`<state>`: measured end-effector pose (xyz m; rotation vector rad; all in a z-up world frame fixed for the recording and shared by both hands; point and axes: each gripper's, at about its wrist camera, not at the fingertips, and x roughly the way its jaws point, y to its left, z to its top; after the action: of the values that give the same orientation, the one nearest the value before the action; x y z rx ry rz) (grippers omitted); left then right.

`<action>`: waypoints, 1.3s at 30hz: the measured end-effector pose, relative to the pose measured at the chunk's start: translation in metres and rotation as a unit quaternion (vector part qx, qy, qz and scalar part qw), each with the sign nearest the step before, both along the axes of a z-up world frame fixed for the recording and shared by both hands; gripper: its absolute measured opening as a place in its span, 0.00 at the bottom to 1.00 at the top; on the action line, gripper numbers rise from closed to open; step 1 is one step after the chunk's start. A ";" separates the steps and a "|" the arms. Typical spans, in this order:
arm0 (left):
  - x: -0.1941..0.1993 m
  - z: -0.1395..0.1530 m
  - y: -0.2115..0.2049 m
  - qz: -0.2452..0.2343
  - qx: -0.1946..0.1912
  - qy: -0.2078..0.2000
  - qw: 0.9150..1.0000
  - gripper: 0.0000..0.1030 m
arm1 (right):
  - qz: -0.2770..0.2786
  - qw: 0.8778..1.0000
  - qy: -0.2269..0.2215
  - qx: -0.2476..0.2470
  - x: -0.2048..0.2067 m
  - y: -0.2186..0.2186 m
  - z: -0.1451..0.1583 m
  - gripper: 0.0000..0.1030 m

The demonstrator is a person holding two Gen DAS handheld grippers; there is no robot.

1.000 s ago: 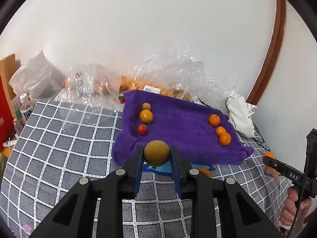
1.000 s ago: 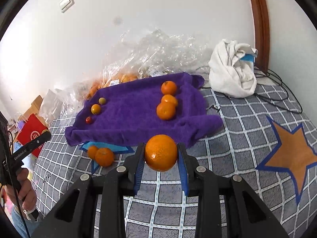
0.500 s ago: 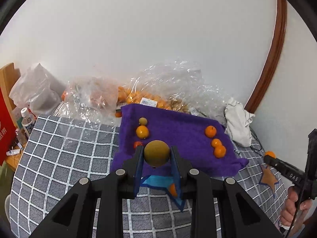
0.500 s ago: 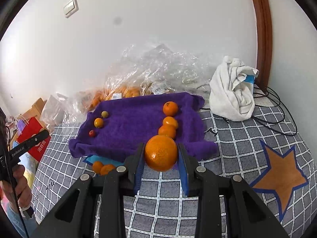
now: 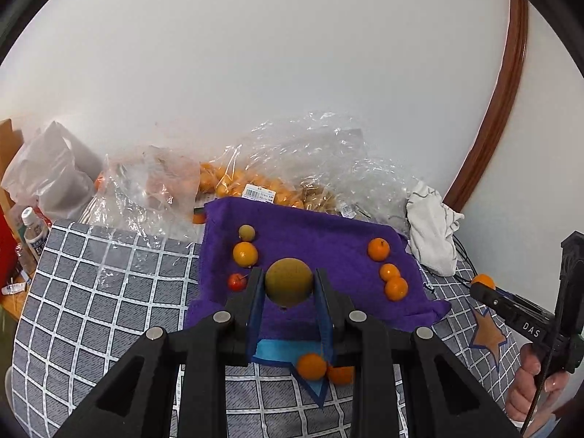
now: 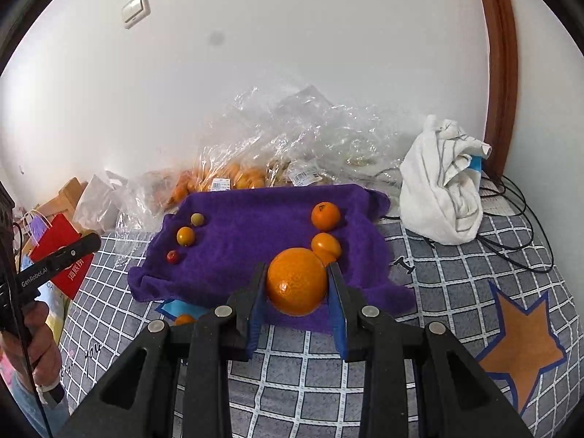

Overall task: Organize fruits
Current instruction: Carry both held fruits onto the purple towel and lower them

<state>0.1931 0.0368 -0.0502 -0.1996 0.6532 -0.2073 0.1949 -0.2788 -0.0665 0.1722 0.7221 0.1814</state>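
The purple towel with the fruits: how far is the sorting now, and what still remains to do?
Done: the purple towel holds two rows, three small fruits on its left and three oranges on its right. In hand: the left gripper grips a brownish-green fruit, the right gripper a large orange. Left: placing both, plus two oranges on the bedspread before the towel.

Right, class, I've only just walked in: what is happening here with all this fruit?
A person is sorting fruit onto a purple towel with two handheld grippers. The left gripper holds a brownish-green round fruit; the right gripper holds a large orange. Small fruits line the towel's left side, oranges its right. Two more oranges lie on the checked cover.
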 end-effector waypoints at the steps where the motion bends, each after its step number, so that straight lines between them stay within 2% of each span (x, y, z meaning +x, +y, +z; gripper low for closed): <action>1: 0.001 0.000 0.001 0.001 -0.001 0.000 1.000 0.25 | 0.001 1.000 -0.001 -0.005 0.002 0.003 0.000 0.31; 6: 0.008 -0.003 0.001 0.003 0.005 0.011 1.000 0.25 | 0.007 1.000 -0.006 -0.001 0.009 0.009 -0.002 0.31; 10: 0.010 -0.002 0.004 0.010 0.003 0.003 1.000 0.25 | 0.013 1.000 -0.008 0.007 0.014 0.014 -0.005 0.31; 13: 0.014 -0.008 0.010 0.015 -0.004 0.012 1.000 0.25 | 0.017 1.000 0.000 0.008 0.022 0.019 -0.012 0.31; 21: 0.038 -0.022 0.022 0.027 0.010 0.027 0.999 0.25 | 0.024 1.000 0.020 0.000 0.048 0.026 -0.033 0.31; 30: 0.076 -0.045 0.036 0.024 -0.010 0.062 0.998 0.25 | 0.036 0.997 0.069 0.009 0.080 0.034 -0.072 0.31; 33: 0.081 -0.056 0.040 0.016 -0.018 0.080 0.996 0.25 | 0.038 0.996 0.082 -0.011 0.080 0.041 -0.083 0.31; 39: 0.087 -0.072 0.034 -0.012 -0.022 0.114 0.993 0.25 | 0.025 0.995 0.099 -0.021 0.075 0.031 -0.093 0.31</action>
<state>0.2801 0.0712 -0.1218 -0.2611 0.8788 -0.2233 0.2699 -0.2481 -0.1592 0.1338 0.9272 0.1982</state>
